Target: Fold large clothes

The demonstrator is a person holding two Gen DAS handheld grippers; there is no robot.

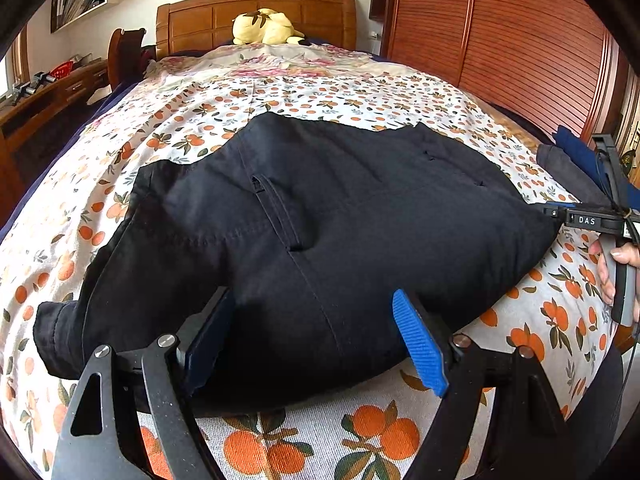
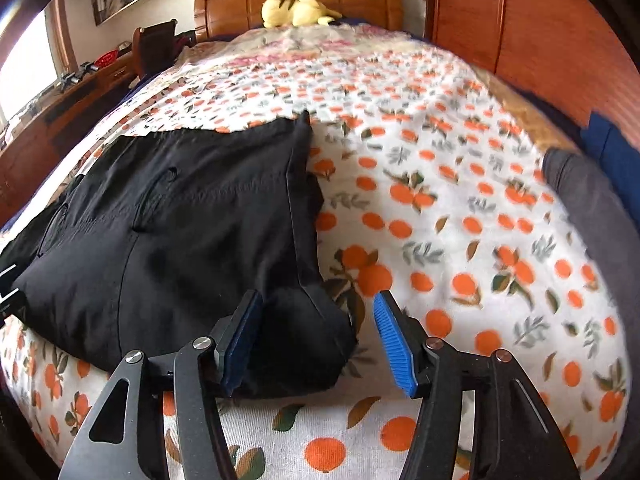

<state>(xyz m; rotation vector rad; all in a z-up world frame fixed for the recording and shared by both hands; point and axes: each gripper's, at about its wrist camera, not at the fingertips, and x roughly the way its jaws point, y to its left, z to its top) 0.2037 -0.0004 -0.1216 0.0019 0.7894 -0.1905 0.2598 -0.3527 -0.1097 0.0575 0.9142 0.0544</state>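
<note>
Bed (image 1: 360,92) with an orange-print sheet fills both views, its wooden headboard (image 1: 256,16) at the far end with a yellow plush toy (image 1: 266,28) against it. Black trousers (image 1: 304,216) lie folded across the sheet near its front edge. Grey and blue folded clothes (image 2: 588,196) sit at the bed's right side, well apart from the trousers. Left hand-held gripper (image 1: 316,344) stands wide open, its blue pads (image 1: 420,344) over the trousers' near edge, clamping nothing. Right hand-held gripper (image 2: 316,344) is also open, jaws parted around the trousers' right corner; the left pad is at the cloth, the right clear of it.
</note>
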